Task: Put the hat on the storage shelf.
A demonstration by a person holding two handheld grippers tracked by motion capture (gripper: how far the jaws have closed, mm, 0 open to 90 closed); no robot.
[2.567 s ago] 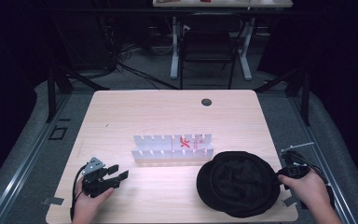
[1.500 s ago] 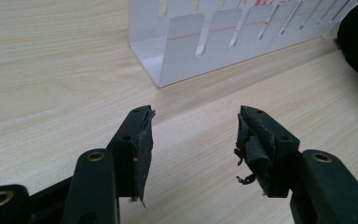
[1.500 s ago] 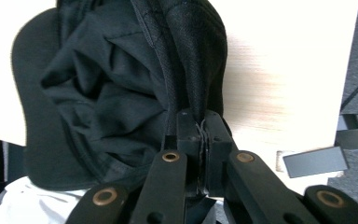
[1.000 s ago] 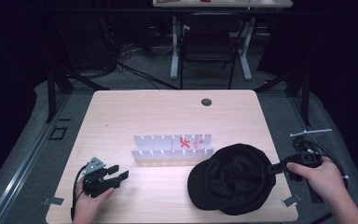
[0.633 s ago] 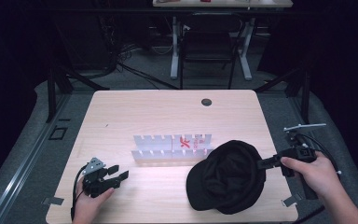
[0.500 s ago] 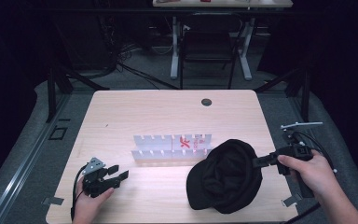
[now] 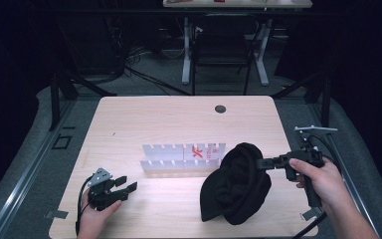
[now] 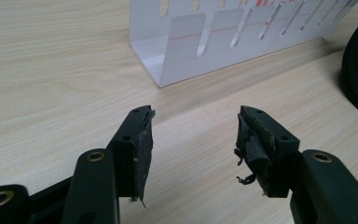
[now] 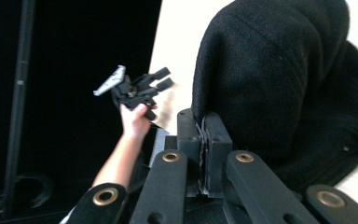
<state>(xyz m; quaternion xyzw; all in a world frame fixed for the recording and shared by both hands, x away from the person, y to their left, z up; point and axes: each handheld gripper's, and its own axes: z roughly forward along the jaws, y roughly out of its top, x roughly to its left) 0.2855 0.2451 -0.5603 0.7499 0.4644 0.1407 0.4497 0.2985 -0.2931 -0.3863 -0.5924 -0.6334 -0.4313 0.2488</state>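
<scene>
Black fabric dominates the right side: a knitted hat (image 7: pixel 236 184) hangs from the right tool (image 7: pixel 259 163), whose jaws are clamped tight on its edge, lifting that side while the lower part rests on the table (image 7: pixel 179 114). Just beside it, toward the middle, stands a white slotted rack (image 7: pixel 183 158). Near the front left corner, the left tool (image 7: pixel 125 184) sits low over the wood, jaws spread apart with nothing between them.
</scene>
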